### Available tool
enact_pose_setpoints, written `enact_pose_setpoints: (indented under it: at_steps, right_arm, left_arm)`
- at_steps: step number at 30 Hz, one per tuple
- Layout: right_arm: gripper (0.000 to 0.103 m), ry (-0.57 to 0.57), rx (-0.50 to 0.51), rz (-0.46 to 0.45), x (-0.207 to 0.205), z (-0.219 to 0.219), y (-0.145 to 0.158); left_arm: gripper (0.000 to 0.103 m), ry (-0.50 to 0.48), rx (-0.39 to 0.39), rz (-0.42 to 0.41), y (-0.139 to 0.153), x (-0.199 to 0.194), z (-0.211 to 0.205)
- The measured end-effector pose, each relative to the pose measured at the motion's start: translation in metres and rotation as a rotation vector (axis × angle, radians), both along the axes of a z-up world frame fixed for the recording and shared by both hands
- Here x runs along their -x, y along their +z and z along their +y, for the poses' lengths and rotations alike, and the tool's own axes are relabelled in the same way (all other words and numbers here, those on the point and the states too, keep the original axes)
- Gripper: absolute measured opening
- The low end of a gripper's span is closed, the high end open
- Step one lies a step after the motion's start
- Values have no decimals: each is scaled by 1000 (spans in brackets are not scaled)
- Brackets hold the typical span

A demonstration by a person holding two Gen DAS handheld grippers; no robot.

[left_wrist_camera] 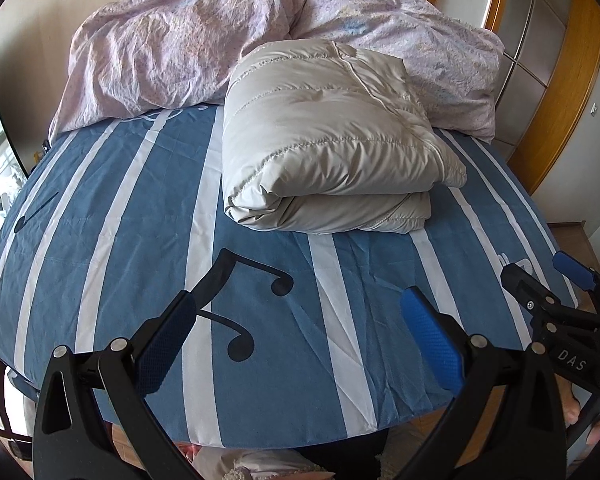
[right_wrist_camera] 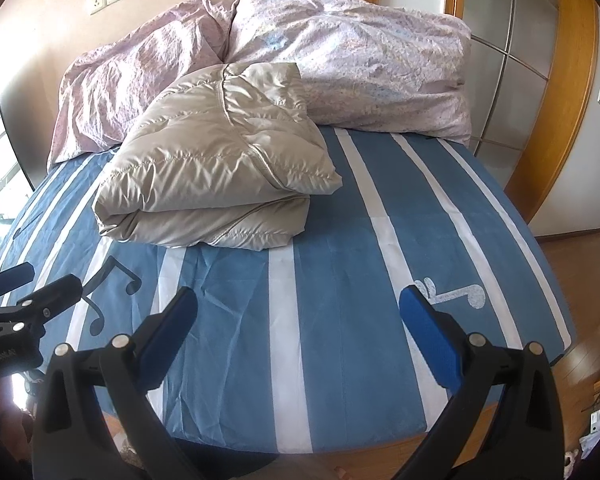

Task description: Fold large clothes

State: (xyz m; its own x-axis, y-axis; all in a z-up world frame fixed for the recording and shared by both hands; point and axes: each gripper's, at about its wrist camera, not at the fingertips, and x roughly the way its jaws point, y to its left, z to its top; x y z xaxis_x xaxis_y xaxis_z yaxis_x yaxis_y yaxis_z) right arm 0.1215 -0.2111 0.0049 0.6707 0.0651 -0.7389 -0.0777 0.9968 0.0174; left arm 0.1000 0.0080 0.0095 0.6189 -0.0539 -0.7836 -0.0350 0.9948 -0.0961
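Observation:
A beige quilted down jacket (left_wrist_camera: pixel 328 140) lies folded in a thick bundle on the blue striped bed sheet (left_wrist_camera: pixel 132 208), its fold edge facing me. It also shows in the right wrist view (right_wrist_camera: pixel 216 164). My left gripper (left_wrist_camera: pixel 300 336) is open and empty, held above the near part of the bed, well short of the jacket. My right gripper (right_wrist_camera: pixel 300 336) is open and empty, above the near bed to the right of the jacket. Each gripper shows in the other's view: the right one (left_wrist_camera: pixel 548 280), the left one (right_wrist_camera: pixel 36 280).
A crumpled pink floral duvet (left_wrist_camera: pixel 204 36) is heaped along the far end of the bed, touching the jacket's back. A wooden-framed sliding door (right_wrist_camera: pixel 540 60) stands at the right. Wooden floor (right_wrist_camera: pixel 580 280) lies right of the bed. The bed's near edge (right_wrist_camera: pixel 340 436) is just under my grippers.

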Motion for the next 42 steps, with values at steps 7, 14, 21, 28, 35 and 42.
enact_pose_setpoints:
  at_steps: [7,14,21,28,35,42]
  right_arm:
    - [101,6,1,-1,0,0,1]
    - [101,16,4,-1,2,2,2]
    - [101,17,5,-3,1,4,2]
    - [101,15,5,-3,1,4,2]
    - [101,18,6,-3,1,4,2]
    - [101,13,8,-4,0,4,3]
  left_arm:
    - [102,1,0,-1,1,1,0]
    - [102,5,1,-2,2,3,0]
    - [102,9,2,-1,3,5,0]
    - [102,9,1,-2,4,5,1]
    - [102,9,2,-1,4,5,2]
    - [102,9,4,0,4,5,2]
